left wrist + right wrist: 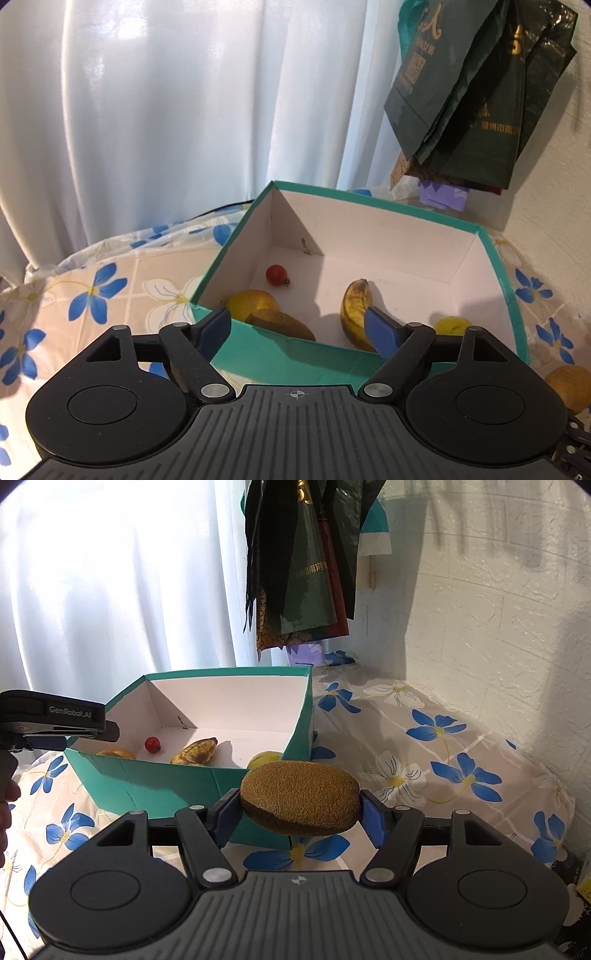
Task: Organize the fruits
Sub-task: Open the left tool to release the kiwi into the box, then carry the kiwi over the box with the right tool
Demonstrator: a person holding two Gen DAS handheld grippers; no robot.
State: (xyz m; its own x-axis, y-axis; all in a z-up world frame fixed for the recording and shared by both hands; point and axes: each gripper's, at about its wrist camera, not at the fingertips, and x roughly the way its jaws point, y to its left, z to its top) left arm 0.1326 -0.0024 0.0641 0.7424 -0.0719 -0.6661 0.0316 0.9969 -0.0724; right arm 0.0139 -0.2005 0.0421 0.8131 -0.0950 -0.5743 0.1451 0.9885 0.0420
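- Carrying: right gripper (299, 814) is clamped on a kiwi (300, 798), held in the air just short of the teal box (177, 779), near its right front corner.
- Left gripper (297, 326) is released, jaws wide with nothing between the pads, hovering over the box's near wall.
- Already inside: cherry tomato (276, 274), banana (356, 314), a yellow-brown fruit at the left corner (251, 304), another yellow fruit (452, 325).
- Next, my read: lift the kiwi over the near wall, lower onto bare floor right of the banana, then let go. Left should stay clear.
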